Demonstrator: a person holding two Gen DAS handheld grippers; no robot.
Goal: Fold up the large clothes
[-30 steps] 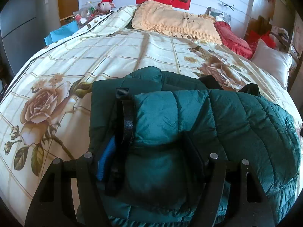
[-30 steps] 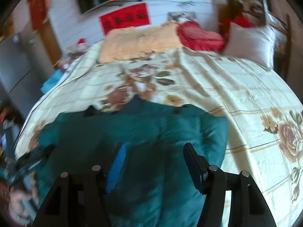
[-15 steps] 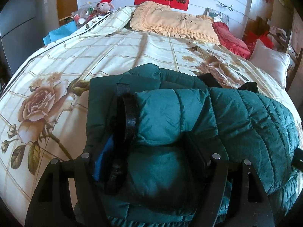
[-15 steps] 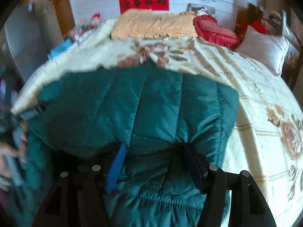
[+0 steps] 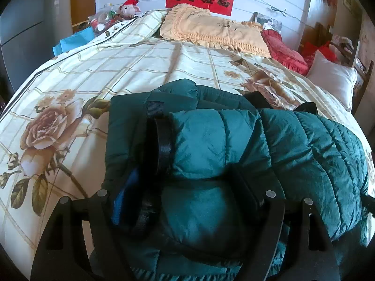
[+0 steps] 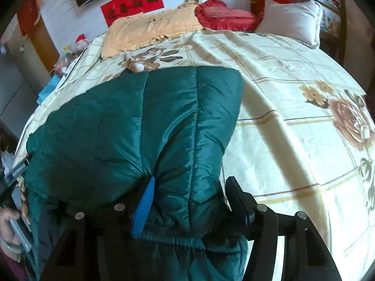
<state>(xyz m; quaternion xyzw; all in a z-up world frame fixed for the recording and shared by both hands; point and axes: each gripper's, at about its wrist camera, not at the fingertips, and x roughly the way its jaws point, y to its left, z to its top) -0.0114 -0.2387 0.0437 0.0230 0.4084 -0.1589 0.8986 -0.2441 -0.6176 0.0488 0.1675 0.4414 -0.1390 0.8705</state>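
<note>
A dark green puffer jacket [image 5: 304, 145] lies partly folded on the floral quilt [image 5: 117, 70]. A black-cuffed sleeve [image 5: 164, 140] is doubled over its near part. My left gripper [image 5: 185, 175] stands over that sleeve fold and its jaws are opening. Puffy fabric still fills the gap and bulges against both pads. In the right wrist view the jacket [image 6: 117, 121] spreads out ahead in quilted panels. My right gripper [image 6: 192, 182] is closing on the bunched hem, and creases run in to its blue pad [image 6: 145, 206].
The quilt [image 6: 293, 93] spreads bare to the right of the jacket. Yellow [image 5: 211, 32], red [image 5: 283, 51] and white [image 5: 332, 79] pillows lie at the far end. A blue bag [image 5: 72, 42] and clutter sit past the left edge. A hand [image 6: 9, 217] shows at the lower left.
The right gripper came down and forward with the hem, laying the jacket's panel flatter over the bed. The left gripper's fingers spread slightly wider and the hand stayed in place.
</note>
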